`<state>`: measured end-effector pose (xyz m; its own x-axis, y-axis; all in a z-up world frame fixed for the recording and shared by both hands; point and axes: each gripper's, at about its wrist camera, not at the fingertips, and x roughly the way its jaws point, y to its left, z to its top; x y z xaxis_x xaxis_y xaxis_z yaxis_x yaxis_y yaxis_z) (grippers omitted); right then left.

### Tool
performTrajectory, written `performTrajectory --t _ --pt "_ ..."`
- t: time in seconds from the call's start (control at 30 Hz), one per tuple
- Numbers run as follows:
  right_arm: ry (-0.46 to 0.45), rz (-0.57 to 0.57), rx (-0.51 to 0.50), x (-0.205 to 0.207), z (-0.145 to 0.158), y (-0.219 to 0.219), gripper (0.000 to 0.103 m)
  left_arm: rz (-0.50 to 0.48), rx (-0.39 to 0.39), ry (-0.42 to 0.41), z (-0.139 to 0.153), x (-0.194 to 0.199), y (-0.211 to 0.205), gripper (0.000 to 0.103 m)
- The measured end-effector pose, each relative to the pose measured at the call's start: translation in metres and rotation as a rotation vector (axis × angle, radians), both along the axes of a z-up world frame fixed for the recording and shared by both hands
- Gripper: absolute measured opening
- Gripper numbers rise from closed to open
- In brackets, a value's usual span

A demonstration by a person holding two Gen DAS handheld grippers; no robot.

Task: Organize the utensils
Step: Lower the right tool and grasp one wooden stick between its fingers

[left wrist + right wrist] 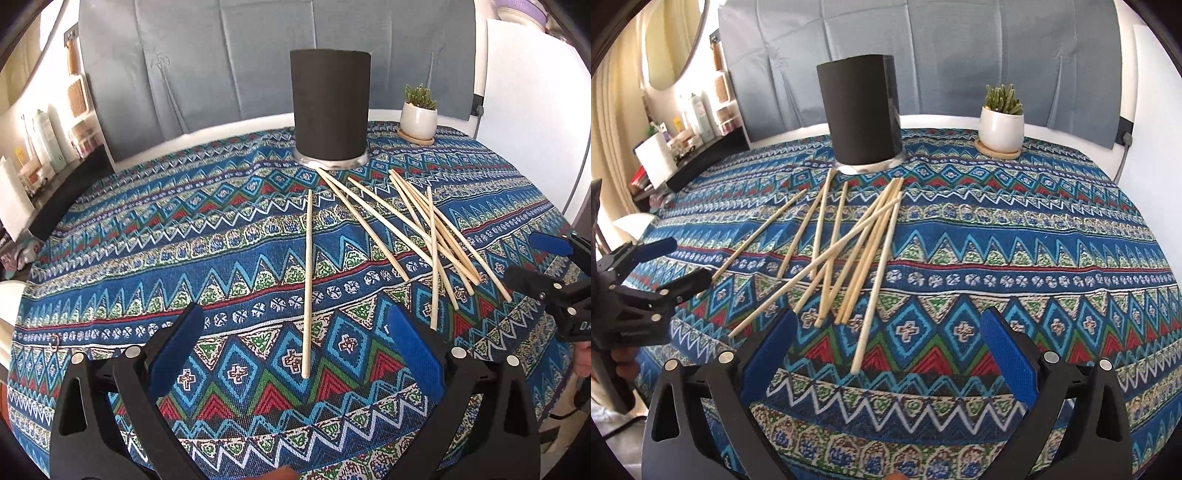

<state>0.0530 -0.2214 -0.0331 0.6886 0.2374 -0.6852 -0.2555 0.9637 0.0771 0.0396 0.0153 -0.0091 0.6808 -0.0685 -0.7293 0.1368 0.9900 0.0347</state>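
Patterned cloth is covering the bench; we are holding the released left tool (pixel 295 347) astride the lone chopstick (pixel 307 280), lying lengthwise toward the black holder (pixel 330 107).

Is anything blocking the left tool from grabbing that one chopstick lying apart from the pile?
Nothing visible does. The lone chopstick lies on bare tablecloth, its near end between the open pads of the left tool. The pile sits off to its right, and the black holder stands beyond.

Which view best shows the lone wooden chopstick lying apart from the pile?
The left wrist view: the lone wooden chopstick lies whole between the open left gripper fingers. In the right wrist view its near end hides behind that gripper.
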Motion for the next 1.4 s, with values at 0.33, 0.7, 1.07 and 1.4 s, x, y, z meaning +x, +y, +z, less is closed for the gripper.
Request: performTrajectory --t 0.33,0.7,1.07,1.4 --pt "0.148 0.010 -0.109 0.057 -0.004 -0.001 0.095 -0.012 0.053 0.193 -0.007 0.052 0.009 0.097" --pt "0.177 0.015 -0.246 0.095 -0.009 0.014 0.095 -0.039 0.057 0.320 -0.026 0.102 0.005 0.098" --pt "0.189 0.064 -0.136 0.123 -0.018 -0.002 0.096 -0.048 0.018 0.228 -0.030 0.113 0.009 0.099" --pt "0.124 0.075 -0.114 0.115 -0.020 -0.003 0.096 -0.045 0.001 0.125 -0.031 0.105 0.012 0.099"
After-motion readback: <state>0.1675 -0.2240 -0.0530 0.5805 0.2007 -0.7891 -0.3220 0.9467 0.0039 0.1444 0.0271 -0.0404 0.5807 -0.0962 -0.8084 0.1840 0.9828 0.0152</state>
